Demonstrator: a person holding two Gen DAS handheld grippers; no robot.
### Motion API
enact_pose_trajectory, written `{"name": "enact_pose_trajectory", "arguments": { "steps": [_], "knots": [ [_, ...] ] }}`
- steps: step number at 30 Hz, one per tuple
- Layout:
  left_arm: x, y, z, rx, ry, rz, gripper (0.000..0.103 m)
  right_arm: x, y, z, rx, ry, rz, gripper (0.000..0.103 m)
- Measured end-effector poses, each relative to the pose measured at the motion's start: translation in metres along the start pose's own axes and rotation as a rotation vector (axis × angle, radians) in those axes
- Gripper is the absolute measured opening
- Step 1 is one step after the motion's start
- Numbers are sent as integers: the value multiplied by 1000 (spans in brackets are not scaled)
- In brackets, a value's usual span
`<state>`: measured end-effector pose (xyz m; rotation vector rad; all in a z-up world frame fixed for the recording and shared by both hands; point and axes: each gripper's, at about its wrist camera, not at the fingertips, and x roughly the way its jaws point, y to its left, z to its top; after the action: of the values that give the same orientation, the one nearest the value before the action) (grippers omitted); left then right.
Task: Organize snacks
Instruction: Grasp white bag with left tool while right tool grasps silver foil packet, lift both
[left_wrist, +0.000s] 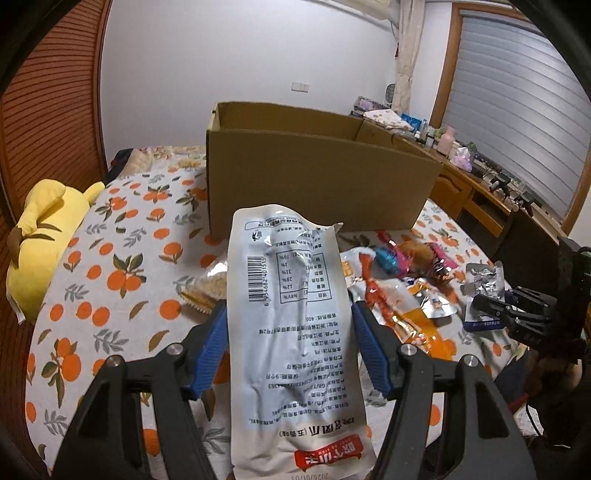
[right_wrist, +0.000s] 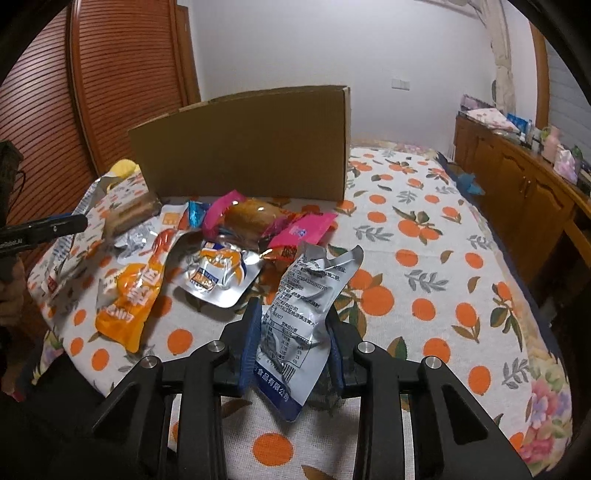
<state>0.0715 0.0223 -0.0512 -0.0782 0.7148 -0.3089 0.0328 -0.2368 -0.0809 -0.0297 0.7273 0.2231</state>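
**Both grippers carry a packet; the box waits open behind the pile**

The left gripper (left_wrist: 290, 347) is clamped across the middle of a long white-and-grey snack packet (left_wrist: 291, 332), its blue pads (left_wrist: 210, 350) pressing the two long edges so the packet stands up off the bed. The printed back faces the camera upside down: a barcode with digits reading roughly 6954682401515, a nutrition table with an NRV% column, dense Chinese text, a red brand block at the near end and a date stamp that looks like 2026/01/0-something.

The right gripper (right_wrist: 291, 339) is closed on a smaller silver packet with a blue bottom band (right_wrist: 303, 306), pinched at the sides and lifted clear of the bedspread (right_wrist: 424, 258). White characters on the band read 食品有限公司; the finer print above is too small to make out.

The remaining snacks lie in a loose heap just in front of the cardboard box (right_wrist: 251, 155): an orange pouch (right_wrist: 129, 295), a silver foil pouch with an orange-and-blue label (right_wrist: 218, 275), pink wrappers (right_wrist: 303, 230) and a brown bun in clear wrap (right_wrist: 251, 218). A yellow plush toy (left_wrist: 48, 236) sits off to the left.

The box stands open-topped, so the packets are probably held high to clear its wall before being dropped in.
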Motion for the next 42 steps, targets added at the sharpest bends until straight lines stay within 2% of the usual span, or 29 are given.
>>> {"name": "enact_pose_trajectory", "arguments": {
  "steps": [10, 22, 31, 42],
  "knots": [
    [-12, -11, 17, 35, -44, -19, 65, -10, 2, 9, -19, -27, -8, 31],
    [-17, -20, 61, 86, -102, -29, 65, -19, 15, 40, -87, -81, 8, 31],
    [-10, -14, 107, 113, -132, -18, 65, -17, 24, 82, -135, -131, 30, 31],
    [18, -9, 151, 133, -124, 6, 65, -4, 30, 145, -164, -199, 64, 31]
  ]
}}
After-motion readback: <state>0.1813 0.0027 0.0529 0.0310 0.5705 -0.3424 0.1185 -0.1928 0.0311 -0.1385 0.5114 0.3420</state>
